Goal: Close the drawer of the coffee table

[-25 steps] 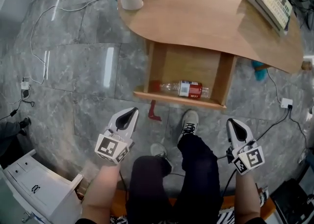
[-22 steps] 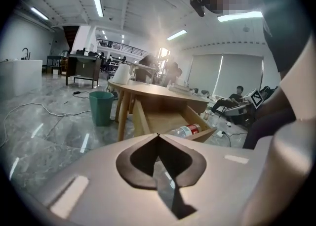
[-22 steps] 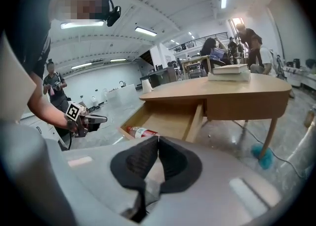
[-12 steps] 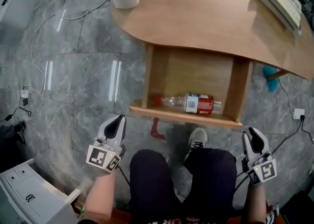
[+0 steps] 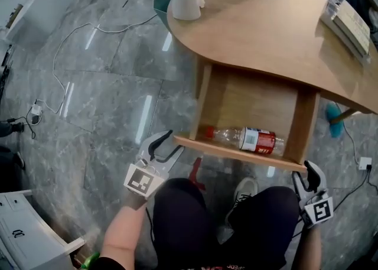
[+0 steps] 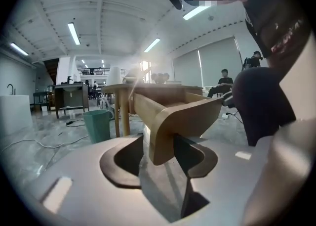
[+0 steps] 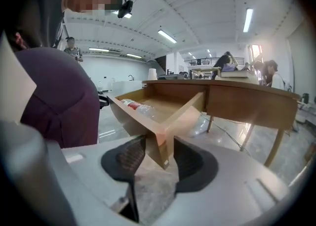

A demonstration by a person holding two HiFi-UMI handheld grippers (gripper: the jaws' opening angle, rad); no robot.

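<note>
Under the bench (image 5: 266, 32) top, item one: we are logging the drawer (image 5: 236, 151), standing pulled well out toward the seated person, its wooden front panel nearest the knees. Inside it, along that front panel, we are noting a clear plastic bottle (image 5: 247, 139) lying on its side, with a red label and a red cap.

Item two: the left hand-held gripper (image 6: 159, 146). We are recording its jaws as spread wide, having just been opening. The drawer's front corner on the person's left is standing between them; the pads are flanking the wood and are not clamping it.

Item three: the right hand-held gripper (image 7: 159, 152). We are recording the same condition: jaws wide, having just been opening, and the drawer's other front corner sitting between them with no squeeze on it.

On the bench top we are listing a white cylindrical item (image 5: 185, 1) near the far left edge. We are also listing a flat, book-like stack (image 5: 349, 19) at the right edge, too small for us to identify further.

On the grey marble floor (image 5: 106, 97) we are listing:
- a teal waste bin (image 6: 98, 126) beside the bench
- loose white cables (image 5: 88, 25)
- a small red object (image 5: 195, 175) below the drawer front
- a white cabinet (image 5: 23, 233) at the lower left

Between the two hand-held grippers we are seeing the person's dark-trousered legs (image 5: 183, 221) and one light shoe (image 5: 243, 192).
</note>
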